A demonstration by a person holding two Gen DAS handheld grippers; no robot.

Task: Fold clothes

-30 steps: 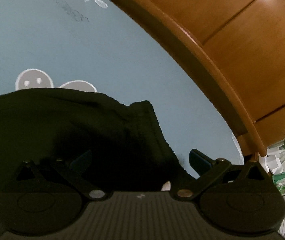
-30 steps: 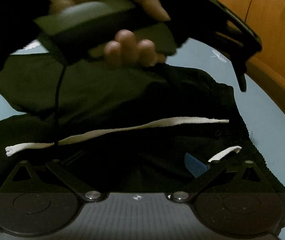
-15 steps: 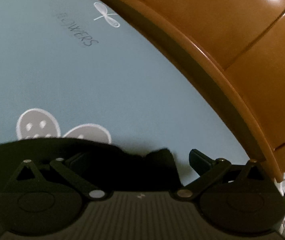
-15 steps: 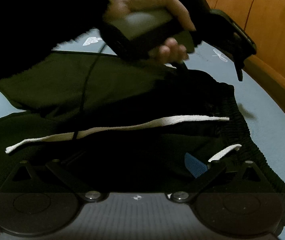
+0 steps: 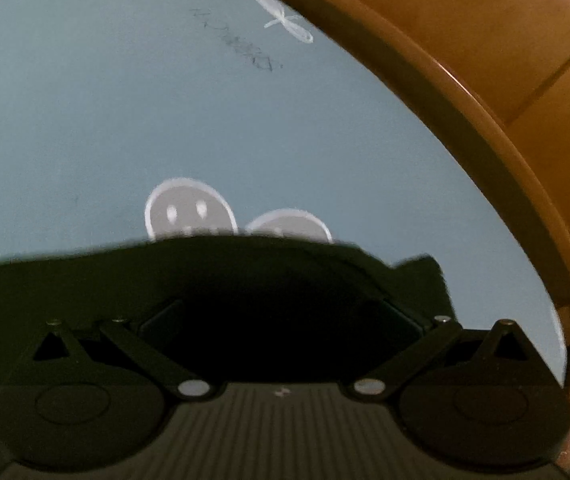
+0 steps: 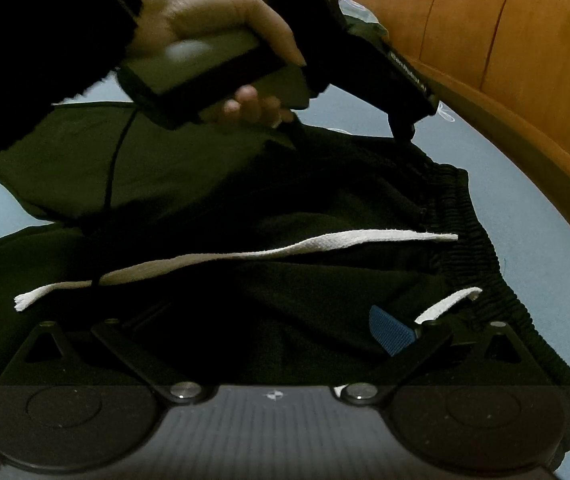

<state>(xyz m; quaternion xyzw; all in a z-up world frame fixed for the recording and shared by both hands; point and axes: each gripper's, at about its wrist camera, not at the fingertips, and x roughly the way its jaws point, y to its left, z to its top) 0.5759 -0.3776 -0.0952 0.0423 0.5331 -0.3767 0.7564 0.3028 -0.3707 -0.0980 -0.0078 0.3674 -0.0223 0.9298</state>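
Your left gripper (image 5: 281,316) and right gripper (image 6: 281,332) both sit spread wide over the black trousers (image 6: 285,200) on the blue sheet (image 5: 165,120), waistband (image 6: 469,240) apparently at two o'clock.

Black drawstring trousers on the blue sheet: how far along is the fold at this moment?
Early. Done: the black drawstring trousers lie spread on the light blue printed bedsheet, elastic waistband toward the wooden bed frame. In hand: both tongs are open over the fabric, the left tongs at its edge, the right tongs near the white flat drawstring. Left: no finished fold shows; every fold remains.
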